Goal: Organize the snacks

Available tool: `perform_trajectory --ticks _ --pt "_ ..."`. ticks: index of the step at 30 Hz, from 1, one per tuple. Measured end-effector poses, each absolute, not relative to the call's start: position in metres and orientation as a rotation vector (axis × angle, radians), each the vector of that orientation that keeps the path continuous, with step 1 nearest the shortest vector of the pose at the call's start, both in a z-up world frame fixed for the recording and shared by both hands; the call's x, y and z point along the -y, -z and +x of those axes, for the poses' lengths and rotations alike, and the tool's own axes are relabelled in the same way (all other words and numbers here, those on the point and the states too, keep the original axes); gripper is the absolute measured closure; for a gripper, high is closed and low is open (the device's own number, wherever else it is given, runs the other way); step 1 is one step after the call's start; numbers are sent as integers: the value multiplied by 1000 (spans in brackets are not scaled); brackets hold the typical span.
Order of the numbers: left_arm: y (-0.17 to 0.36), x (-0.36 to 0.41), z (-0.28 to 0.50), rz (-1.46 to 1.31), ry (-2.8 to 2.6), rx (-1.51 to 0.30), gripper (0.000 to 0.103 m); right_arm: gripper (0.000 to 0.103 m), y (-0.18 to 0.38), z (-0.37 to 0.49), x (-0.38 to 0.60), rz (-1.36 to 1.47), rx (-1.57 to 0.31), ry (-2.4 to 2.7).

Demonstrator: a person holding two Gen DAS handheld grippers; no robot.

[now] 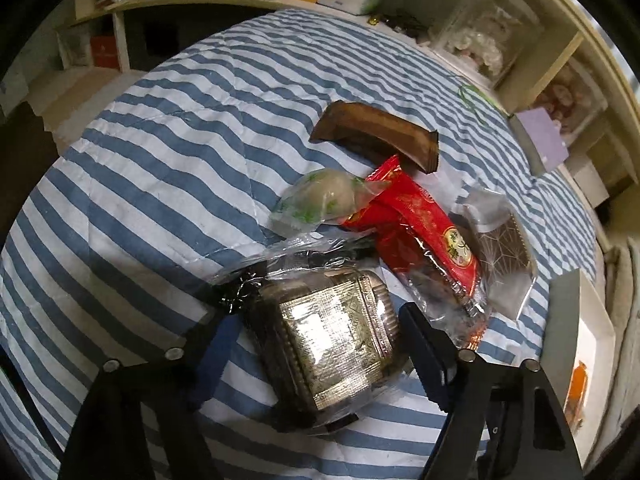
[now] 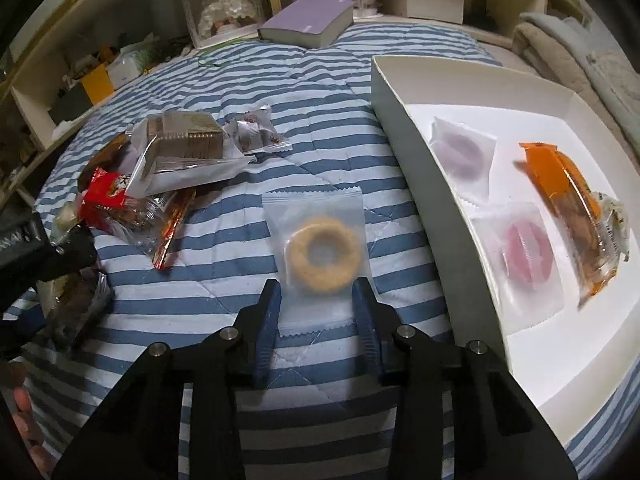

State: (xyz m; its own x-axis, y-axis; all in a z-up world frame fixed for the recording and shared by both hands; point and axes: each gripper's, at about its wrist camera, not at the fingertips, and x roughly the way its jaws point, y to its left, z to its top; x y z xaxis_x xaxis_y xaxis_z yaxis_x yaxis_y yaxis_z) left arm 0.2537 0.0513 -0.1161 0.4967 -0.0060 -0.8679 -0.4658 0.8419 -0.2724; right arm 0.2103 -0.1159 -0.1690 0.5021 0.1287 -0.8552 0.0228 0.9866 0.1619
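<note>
My left gripper straddles a gold foil snack in a clear wrapper on the striped bedspread; its jaws stand wide on either side, not pressing it. Behind lie a red packet, a green-white bun, a brown packet and a patterned pouch. My right gripper is open around the near end of a ring-biscuit packet. To its right a white box holds two pink-filled packets and an orange packet.
A snack pile lies left in the right wrist view, with the left gripper's black frame beside it. A purple book lies at the bed's far edge. Shelves with boxes and dolls surround the bed.
</note>
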Motion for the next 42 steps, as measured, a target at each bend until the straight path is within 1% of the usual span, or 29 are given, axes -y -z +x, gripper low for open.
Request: perform_trajectory --ticks 3,4,9,10,12,13,18,26,27,29,31,32,36,39,42 --pt "115 -51 251 -504 -274 -1016 30 78 165 208 112 134 -1032 -82" --pt "115 -51 249 -498 -260 -1014 33 81 164 207 111 125 -1029 -87" --pt "113 -54 235 -451 -175 -1011 34 87 160 201 111 144 -1035 -122" --pt "113 -55 233 -445 -161 -1011 34 91 159 200 112 151 -1038 -129" --pt "113 -57 228 -423 -123 -1017 34 101 158 197 112 171 -1051 -152" --pt "112 -59 225 -408 -102 -1019 34 103 158 195 112 178 -1060 -160" --pt "104 -62 210 -299 -33 -1018 34 103 155 186 109 180 -1071 -193" --pt "96 -66 180 -124 44 -1002 34 102 135 180 115 184 -1035 -275" --pt "96 -68 178 -127 44 -1000 34 100 135 183 116 182 -1041 -282" --pt "97 -71 175 -135 44 -1006 33 89 135 190 116 180 -1061 -314" --pt "97 -73 172 -133 39 -1000 33 42 135 198 116 169 -1072 -335" --pt "96 -74 171 -132 38 -994 33 38 135 202 115 162 -1072 -351" --pt "91 -80 167 -155 46 -979 32 38 132 219 107 39 -1054 -407" --pt "87 -81 165 -146 47 -972 31 39 137 232 101 -34 -1080 -438" --pt "86 -83 163 -147 49 -970 26 39 152 245 93 -148 -1146 -445"
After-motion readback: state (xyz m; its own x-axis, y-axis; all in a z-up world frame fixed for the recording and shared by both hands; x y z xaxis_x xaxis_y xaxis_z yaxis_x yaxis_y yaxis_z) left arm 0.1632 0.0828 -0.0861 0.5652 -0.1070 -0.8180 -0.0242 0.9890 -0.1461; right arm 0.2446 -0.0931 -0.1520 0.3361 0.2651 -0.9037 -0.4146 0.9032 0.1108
